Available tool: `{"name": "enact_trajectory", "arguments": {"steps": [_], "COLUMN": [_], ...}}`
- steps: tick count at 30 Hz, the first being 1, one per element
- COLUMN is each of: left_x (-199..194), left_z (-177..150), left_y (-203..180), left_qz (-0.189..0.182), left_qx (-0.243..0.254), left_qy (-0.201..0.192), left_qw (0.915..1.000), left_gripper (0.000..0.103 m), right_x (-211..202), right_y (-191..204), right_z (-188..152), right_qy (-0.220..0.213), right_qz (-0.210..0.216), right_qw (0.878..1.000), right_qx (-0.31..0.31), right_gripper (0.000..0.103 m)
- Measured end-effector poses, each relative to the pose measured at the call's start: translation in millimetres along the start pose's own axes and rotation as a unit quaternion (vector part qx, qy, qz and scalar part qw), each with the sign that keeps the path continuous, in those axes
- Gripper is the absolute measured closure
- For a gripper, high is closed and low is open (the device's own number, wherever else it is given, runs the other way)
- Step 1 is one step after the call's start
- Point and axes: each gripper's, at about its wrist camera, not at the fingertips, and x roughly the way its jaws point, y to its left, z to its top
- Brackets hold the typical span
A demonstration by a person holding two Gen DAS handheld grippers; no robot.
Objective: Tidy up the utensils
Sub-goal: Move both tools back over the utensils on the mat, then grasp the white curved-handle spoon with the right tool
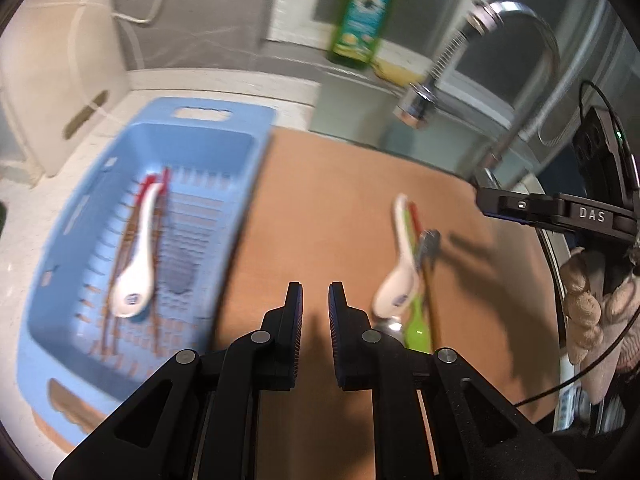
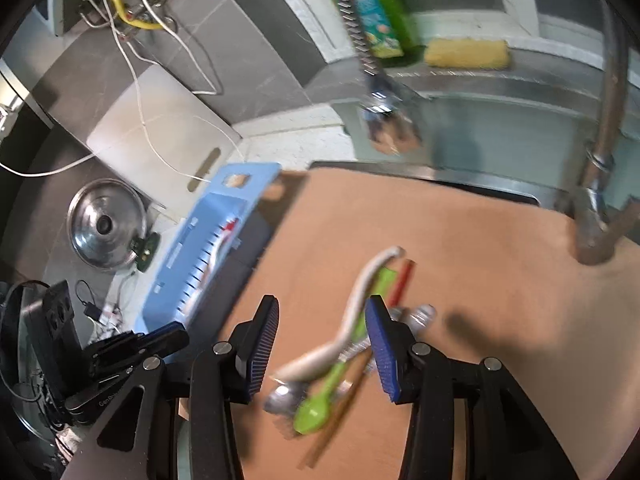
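A blue slotted basket (image 1: 248, 116) lies left of a brown board (image 1: 340, 200). Inside it rest a white ceramic spoon (image 1: 138, 272) and brown chopsticks (image 1: 124, 240). On the board is a pile: another white spoon (image 2: 360, 292), a green plastic spoon (image 2: 320, 404), a metal utensil (image 2: 284, 396), a red-tipped piece (image 2: 402, 280) and a chopstick (image 1: 432, 308). My right gripper (image 2: 324, 344) hangs open just above this pile, and its pads touch nothing. Left of the pile, my left gripper (image 1: 316, 308) is over bare board. Its jaws are shut to a narrow slit and hold nothing.
A chrome faucet (image 1: 420, 96) arches over the sink behind the board. On the ledge stand a green soap bottle (image 1: 364, 16) and a yellow sponge (image 2: 466, 54). A steel pot lid (image 2: 106, 228) and a white cutting board (image 1: 60, 80) are at the left. A gloved hand (image 1: 588, 300) is at the right.
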Motion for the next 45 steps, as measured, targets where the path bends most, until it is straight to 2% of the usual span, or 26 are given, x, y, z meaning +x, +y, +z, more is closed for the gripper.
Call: {"name": "enact_trajectory", "arguments": {"steps": [6,13,14,16,18,32,42,45], "left_x": [18,32,32,34,37,62,67,68], "left_z": [-3,-7,-7,-8,-8,-4,5,7], "left_y": [-43,-75,-78,-82,-84,-85,-60,-54], "left_qz": [-0.025,-0.037,-0.039,-0.037,-0.036,-0.005,0.028,0.026], "left_qx": [0.045,0.096,0.1,0.11,0.115,0.145,0.129,0.121], "left_qy": [0.022,0.047,0.049,0.051,0.056,0.074,0.073,0.074], "left_qw": [0.9985,0.9936,0.993,0.9919,0.9912,0.9866,0.9885,0.9896], "left_gripper": [0.091,0.091,0.09,0.078,0.077,0.077,0.077,0.077], "right_x": [10,27,31,40,51,97,118,121], "right_y": [-32,-30,-27,-22,-20,-14,-7,-5], "right_z": [-12,0,2,4,6,11,15,17], "right_qy": [0.039,0.056,0.06,0.071,0.085,0.135,0.142,0.139], "right_qz": [0.023,0.069,0.074,0.083,0.087,0.039,0.036,0.033], "right_qw": [0.997,0.993,0.993,0.991,0.989,0.987,0.986,0.987], "right_qx": [0.056,0.074,0.074,0.074,0.079,0.073,0.078,0.073], "right_gripper": [0.062,0.064,0.068,0.07,0.07,0.07,0.07,0.07]}}
